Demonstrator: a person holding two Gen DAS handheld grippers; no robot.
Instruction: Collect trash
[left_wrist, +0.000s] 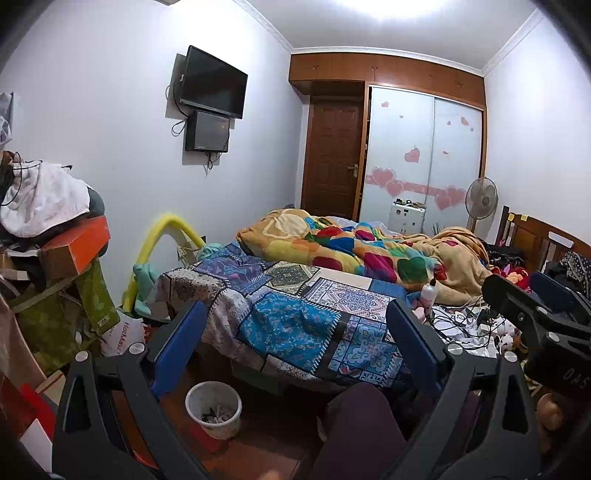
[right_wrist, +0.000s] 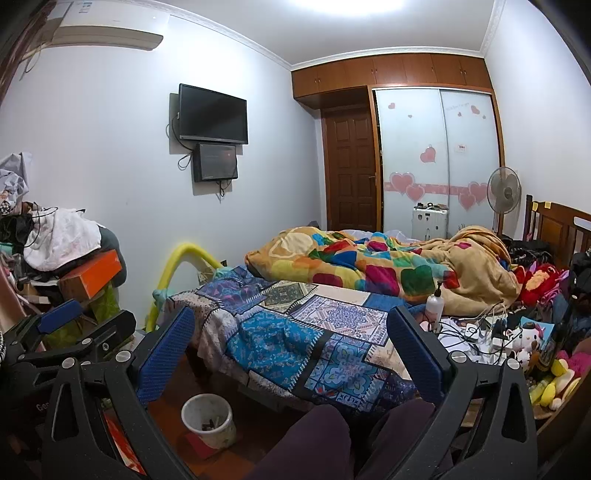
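- My left gripper (left_wrist: 295, 347) is released: blue pads spread wide, nothing between them. It points across the bed.
- My right gripper (right_wrist: 291, 350) is likewise released, pads far apart, holding nothing.
- In the left wrist view the right gripper shows at the right edge; in the right wrist view the left one shows at the left edge. The two are side by side, apart.
- Trash bin (left_wrist: 213, 409) (right_wrist: 209, 420): small white bucket on the wooden floor, just off the near corner of the bed, below and left of centre in both views. Upright, with bits of rubbish in the bottom.
- A red flat item lies on the floor under or against the bin's base; I cannot tell which.
- Bed (left_wrist: 295, 317) has a patchwork blue cover near me and a rumpled multicolour blanket (right_wrist: 369, 266) further back.
- A pump bottle (right_wrist: 435, 302) stands upright on the bed's right side, beside a tangle of cables and chargers (right_wrist: 484, 328).
- Clutter pile with an orange box (left_wrist: 75, 251) at left.
- Dark-trousered knees are low in both frames.
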